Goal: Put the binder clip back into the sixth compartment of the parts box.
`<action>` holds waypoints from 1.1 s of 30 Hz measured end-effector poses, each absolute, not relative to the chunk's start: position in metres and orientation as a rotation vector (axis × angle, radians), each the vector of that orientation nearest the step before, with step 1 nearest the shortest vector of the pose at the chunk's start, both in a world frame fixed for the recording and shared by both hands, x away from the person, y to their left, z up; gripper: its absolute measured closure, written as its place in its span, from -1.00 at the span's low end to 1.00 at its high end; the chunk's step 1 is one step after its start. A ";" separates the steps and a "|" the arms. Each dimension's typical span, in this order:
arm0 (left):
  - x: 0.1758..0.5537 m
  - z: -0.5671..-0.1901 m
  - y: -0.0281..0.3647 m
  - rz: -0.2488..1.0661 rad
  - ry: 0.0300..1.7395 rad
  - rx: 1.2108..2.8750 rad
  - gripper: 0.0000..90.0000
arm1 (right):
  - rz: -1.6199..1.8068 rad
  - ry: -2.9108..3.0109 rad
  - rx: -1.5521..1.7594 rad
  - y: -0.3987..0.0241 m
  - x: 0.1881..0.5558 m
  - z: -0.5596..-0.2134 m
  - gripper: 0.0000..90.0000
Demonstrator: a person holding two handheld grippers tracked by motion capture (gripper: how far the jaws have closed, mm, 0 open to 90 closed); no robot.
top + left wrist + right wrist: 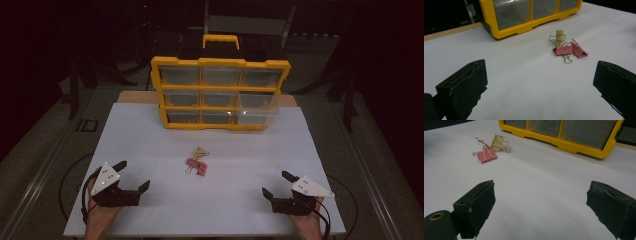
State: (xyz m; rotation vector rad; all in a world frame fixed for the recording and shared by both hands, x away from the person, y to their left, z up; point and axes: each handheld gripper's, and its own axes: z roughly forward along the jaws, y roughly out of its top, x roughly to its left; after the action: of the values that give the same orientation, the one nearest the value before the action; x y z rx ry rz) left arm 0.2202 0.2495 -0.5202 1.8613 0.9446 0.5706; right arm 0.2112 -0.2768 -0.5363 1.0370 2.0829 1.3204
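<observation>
Both claws are wide open with nothing in them, left claw (pixel 131 175) and right claw (pixel 276 184) sitting on the table (pixel 150 140) well apart from the binder clips (pixel 197 163). The clips lie just in front of the yellow organizer (pixel 220 92).
</observation>
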 end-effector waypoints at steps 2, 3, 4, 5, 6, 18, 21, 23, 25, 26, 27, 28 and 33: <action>0.221 -0.521 0.250 0.567 0.952 1.868 -1.00 | 1.321 2.086 1.037 -0.277 0.212 -0.537 -0.83; 0.221 -0.521 0.250 0.567 0.952 1.868 -1.00 | 1.321 2.086 1.037 -0.277 0.212 -0.537 -0.83; 0.221 -0.521 0.250 0.562 0.957 1.872 -1.00 | 1.320 2.085 1.039 -0.277 0.212 -0.537 -0.83; 0.221 -0.521 0.250 0.562 0.957 1.872 -1.00 | 1.320 2.085 1.039 -0.277 0.212 -0.537 -0.83; 0.222 -0.521 0.250 0.560 0.959 1.877 -1.00 | 1.318 2.085 1.040 -0.278 0.212 -0.537 -0.83; 0.226 -0.521 0.243 0.537 0.971 1.913 -0.99 | 1.303 2.097 1.045 -0.277 0.213 -0.538 -0.83; 0.228 -0.519 0.241 0.525 0.976 1.923 -0.98 | 1.300 2.102 1.040 -0.276 0.214 -0.538 -0.83; 0.230 -0.517 0.239 0.517 0.976 1.929 -0.98 | 1.297 2.105 1.041 -0.275 0.214 -0.539 -0.83; 0.232 -0.516 0.237 0.513 0.977 1.933 -0.97 | 1.291 2.110 1.045 -0.274 0.214 -0.539 -0.83; 0.233 -0.515 0.236 0.508 0.976 1.929 -0.97 | 1.288 2.112 1.044 -0.274 0.215 -0.539 -0.83; 0.234 -0.513 0.235 0.508 0.976 1.933 -0.97 | 1.289 2.110 1.044 -0.273 0.215 -0.539 -0.83; 0.235 -0.513 0.233 0.507 0.973 1.935 -0.96 | 1.286 2.112 1.044 -0.273 0.215 -0.539 -0.83; 0.242 -0.510 0.226 0.499 0.954 1.973 -0.95 | 1.276 2.122 1.037 -0.271 0.215 -0.540 -0.83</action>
State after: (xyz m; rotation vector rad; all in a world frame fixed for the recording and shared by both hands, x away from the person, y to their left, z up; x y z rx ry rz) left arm 0.2419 0.2255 -0.5098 1.9734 0.9537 0.4994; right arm 0.2151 -0.2711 -0.5397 1.0371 2.1216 1.2757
